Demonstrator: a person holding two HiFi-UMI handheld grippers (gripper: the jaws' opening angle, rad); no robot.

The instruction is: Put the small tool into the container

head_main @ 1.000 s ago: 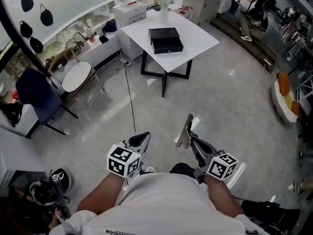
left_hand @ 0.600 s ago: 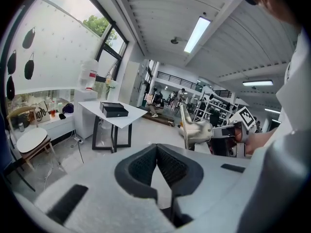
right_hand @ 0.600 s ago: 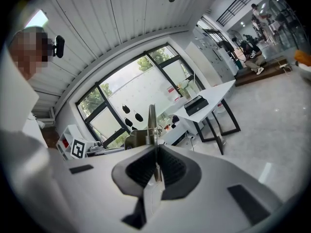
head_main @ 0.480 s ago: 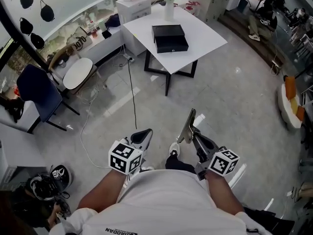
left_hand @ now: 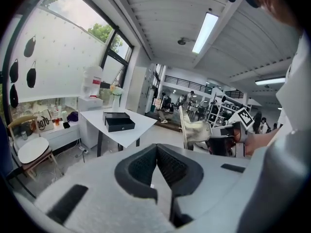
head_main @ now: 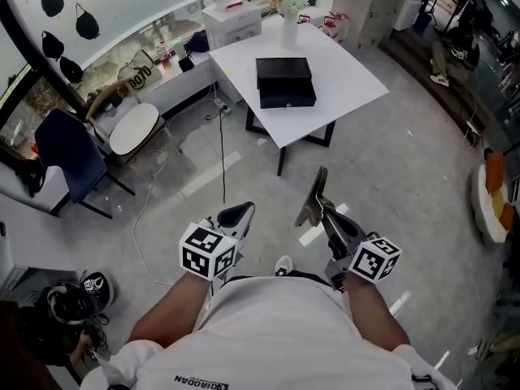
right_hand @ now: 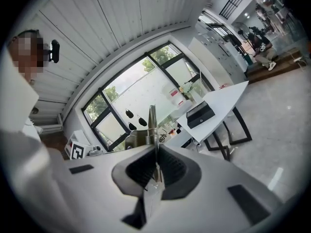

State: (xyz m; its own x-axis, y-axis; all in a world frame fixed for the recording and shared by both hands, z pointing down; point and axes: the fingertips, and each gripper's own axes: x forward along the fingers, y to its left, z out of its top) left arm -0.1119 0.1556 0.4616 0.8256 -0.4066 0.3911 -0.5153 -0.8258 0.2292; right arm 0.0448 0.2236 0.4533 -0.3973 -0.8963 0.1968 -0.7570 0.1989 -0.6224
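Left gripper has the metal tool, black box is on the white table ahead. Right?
Wrong gripper. The metal tool is clamped in the right gripper, as the right gripper view shows; the left gripper is shut on nothing. The black box does sit on the white table.

White square table (head_main: 349,80) on black legs, standing on a grey glossy floor (head_main: 406,177). Vase (head_main: 289,31) with flowers at its far corner. White cabinet (head_main: 231,24) just behind. Round white stool (head_main: 134,128) and blue chair (head_main: 69,157) to the left, by the window. Black cable (head_main: 223,161) trails over the floor. Black-and-white gear (head_main: 81,299) at lower left, kind unclear.
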